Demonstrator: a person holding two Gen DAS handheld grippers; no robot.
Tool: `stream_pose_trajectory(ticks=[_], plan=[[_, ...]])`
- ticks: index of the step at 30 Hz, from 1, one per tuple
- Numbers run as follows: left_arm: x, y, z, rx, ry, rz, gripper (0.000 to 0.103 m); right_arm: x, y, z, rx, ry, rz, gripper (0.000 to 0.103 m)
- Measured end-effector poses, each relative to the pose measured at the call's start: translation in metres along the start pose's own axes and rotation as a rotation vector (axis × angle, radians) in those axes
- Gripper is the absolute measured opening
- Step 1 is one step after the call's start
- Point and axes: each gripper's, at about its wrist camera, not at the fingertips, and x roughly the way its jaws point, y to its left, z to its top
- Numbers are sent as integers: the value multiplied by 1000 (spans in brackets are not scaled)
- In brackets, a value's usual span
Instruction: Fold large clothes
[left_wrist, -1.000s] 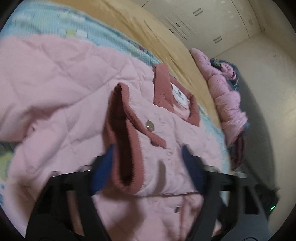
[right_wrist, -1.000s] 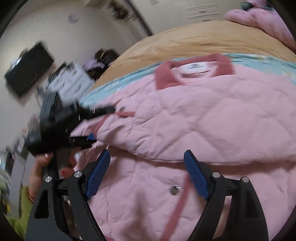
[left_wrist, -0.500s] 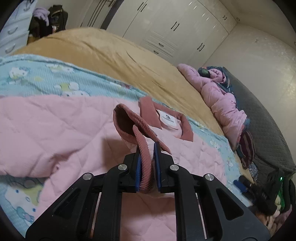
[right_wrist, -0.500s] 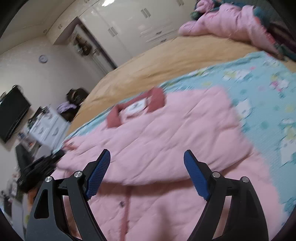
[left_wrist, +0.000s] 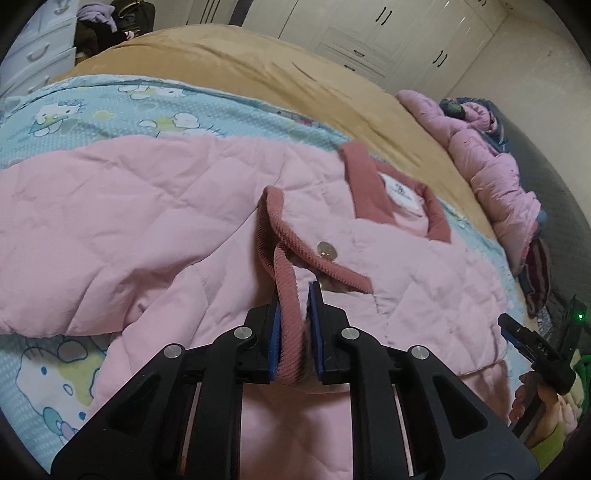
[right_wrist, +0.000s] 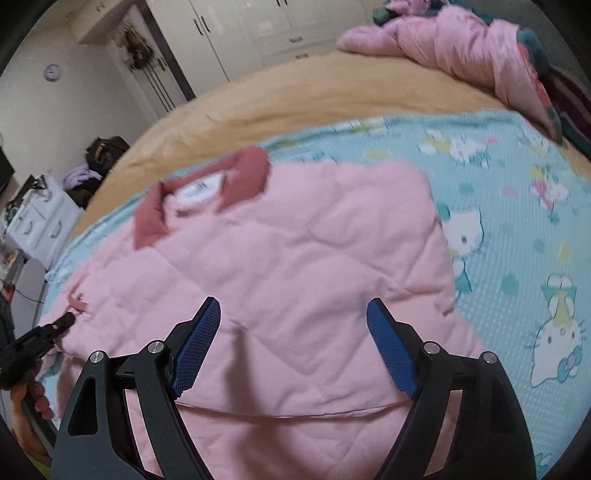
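Observation:
A pink quilted jacket with a dark pink corduroy collar lies spread on the bed; it also shows in the right wrist view. My left gripper is shut on the jacket's corduroy cuff, holding the sleeve end over the jacket's body, near a metal snap. My right gripper is open and empty, hovering above the jacket's folded right side. The left gripper shows at the left edge of the right wrist view.
A light blue cartoon-print sheet covers the near part of the bed, over a tan blanket. Another pink puffy garment lies piled at the bed's far right. White wardrobes and a drawer unit stand around.
My left gripper closed on the corduroy cuff and lifted it. My right gripper pulled back and swung right, staying open.

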Motion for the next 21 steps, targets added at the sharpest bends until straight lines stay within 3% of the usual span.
stream_pose_trajectory(ticks=[3, 7, 14, 16, 21], plan=[[7, -3, -5, 42, 12, 61, 12, 13, -7, -5, -13, 36, -28, 81], [17, -2, -11, 54, 39, 81, 14, 21, -9, -11, -39, 45, -50, 81], [16, -6, -14, 85, 45, 131, 22, 17, -14, -15, -6, 17, -19, 81], [13, -8, -14, 94, 45, 146, 24, 12, -12, -16, -13, 5, -5, 86], [10, -12, -13, 109, 49, 160, 50, 9, -5, -19, -47, -5, -19, 94]])
